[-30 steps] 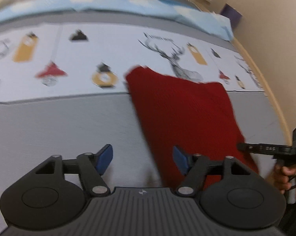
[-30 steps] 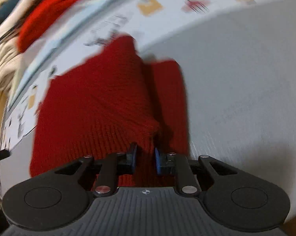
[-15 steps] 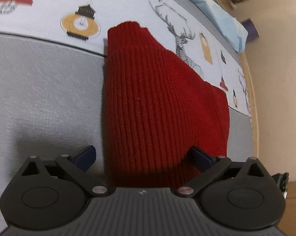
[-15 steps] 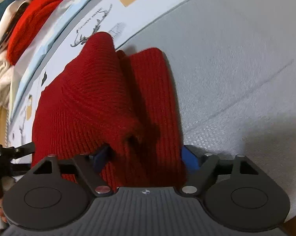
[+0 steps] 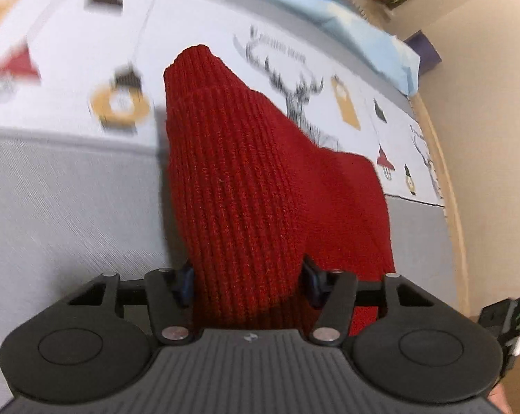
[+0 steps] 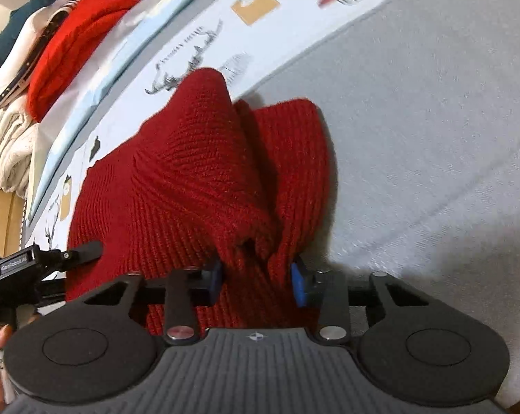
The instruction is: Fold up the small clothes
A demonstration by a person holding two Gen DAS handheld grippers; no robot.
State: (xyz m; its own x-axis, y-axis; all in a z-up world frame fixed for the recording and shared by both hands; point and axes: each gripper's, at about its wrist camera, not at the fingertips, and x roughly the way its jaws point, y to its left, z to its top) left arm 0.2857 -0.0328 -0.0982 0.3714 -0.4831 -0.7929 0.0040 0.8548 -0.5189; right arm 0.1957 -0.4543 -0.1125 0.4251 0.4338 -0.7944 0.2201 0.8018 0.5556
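Note:
A dark red knitted garment (image 5: 246,186) lies on the bed, partly on the grey cover and partly on the printed sheet. My left gripper (image 5: 247,284) has its jaws closed on the near edge of the garment, with a thick ridge of knit bunched between the blue pads. In the right wrist view the same garment (image 6: 197,179) is rumpled into folds, and my right gripper (image 6: 256,281) is shut on its near edge too. The left gripper's tip (image 6: 52,262) shows at the left of the right wrist view.
A grey cover (image 6: 415,131) spans the bed, with a white printed sheet (image 5: 70,45) of lamps and deer behind. A pile of clothes (image 6: 52,51), red, white and dark, sits at the far left. A wall (image 5: 484,103) and wooden bed edge run along the right.
Both grippers were open around the garment's edge half a second ago and have now closed on it. The knit is lifted and bunched more than before.

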